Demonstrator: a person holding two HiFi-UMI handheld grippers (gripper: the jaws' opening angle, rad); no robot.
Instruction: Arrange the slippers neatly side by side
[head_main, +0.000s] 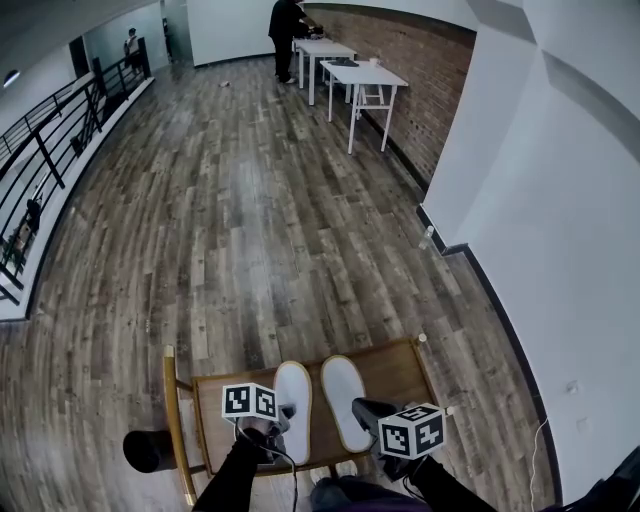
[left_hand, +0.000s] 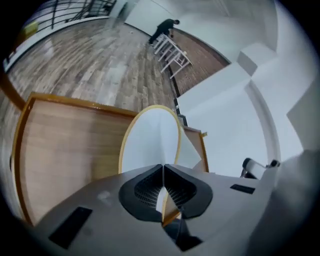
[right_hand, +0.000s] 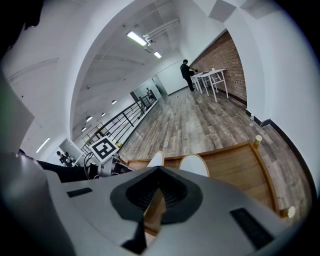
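Note:
Two white slippers with tan-edged soles lie side by side on a small wooden table (head_main: 395, 368). My left gripper (head_main: 268, 425) is shut on the heel of the left slipper (head_main: 293, 395). In the left gripper view that slipper (left_hand: 150, 140) runs away from the gripper (left_hand: 163, 192), with its tan rim pinched between the pads. At the heel of the right slipper (head_main: 343, 395) my right gripper (head_main: 372, 412) is shut, and in the right gripper view a tan edge sits between the jaws of the gripper (right_hand: 157, 200). Beyond them both slippers show, the right slipper (right_hand: 195, 165) and the left slipper (right_hand: 156, 160).
A black round object (head_main: 150, 450) sits on the floor left of the table. A white wall (head_main: 560, 250) runs close along the right, with a small bottle (head_main: 428, 237) at its base. Far off stand white tables (head_main: 350, 68), a person (head_main: 285, 30) and a railing (head_main: 50, 140).

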